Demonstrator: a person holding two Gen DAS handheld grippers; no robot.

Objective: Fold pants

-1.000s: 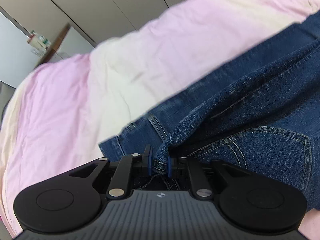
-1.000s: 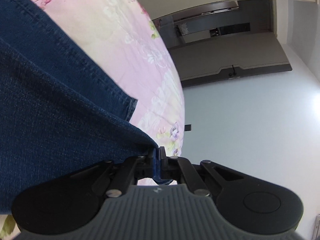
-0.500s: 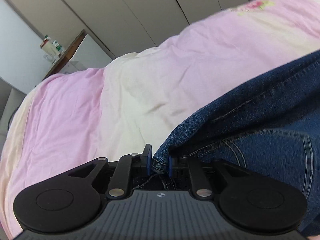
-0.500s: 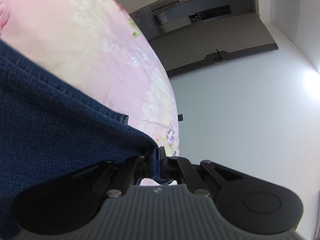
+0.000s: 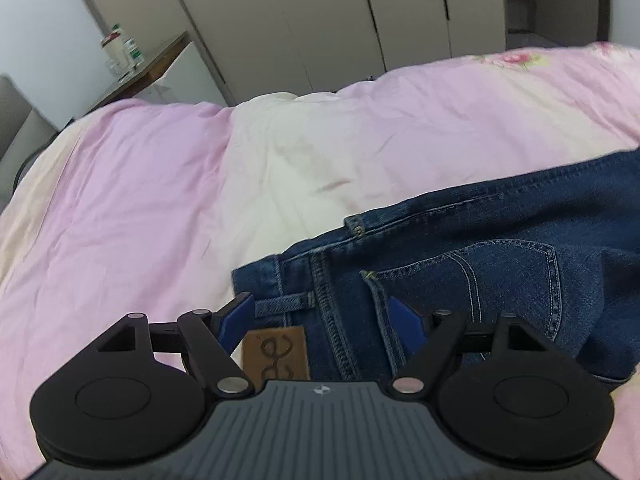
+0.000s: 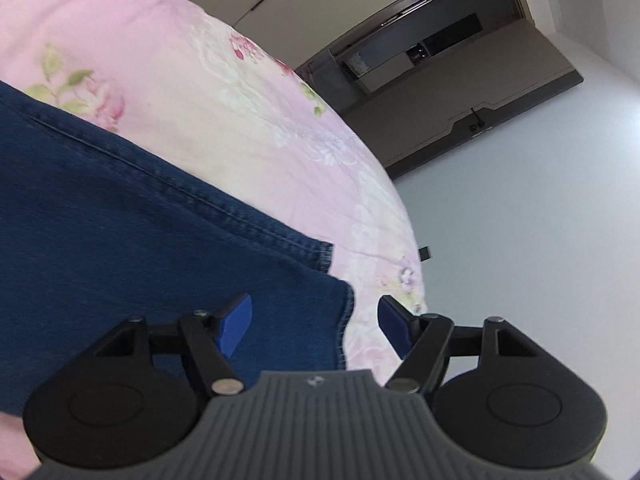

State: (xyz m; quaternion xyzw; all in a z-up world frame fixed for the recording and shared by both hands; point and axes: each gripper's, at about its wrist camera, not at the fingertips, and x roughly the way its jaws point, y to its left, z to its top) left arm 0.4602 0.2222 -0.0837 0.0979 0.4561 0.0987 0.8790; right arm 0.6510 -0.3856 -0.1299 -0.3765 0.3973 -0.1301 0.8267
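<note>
Now that both sets of jaws have just opened and let go: pants (image 5: 460, 280) lying flat on the bed (image 5: 160, 200), waistband between left gripper (image 5: 320, 320) jaws, hem between right gripper (image 6: 314, 320) jaws. Probably one fold done.

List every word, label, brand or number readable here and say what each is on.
Jeans, brown patch at the waistband: a looping embossed logo, not readable as letters.
Bottles on the far desk: labels too small and blurred.
Gripper body: a small emblem, no text.
Right view: no text.
</note>
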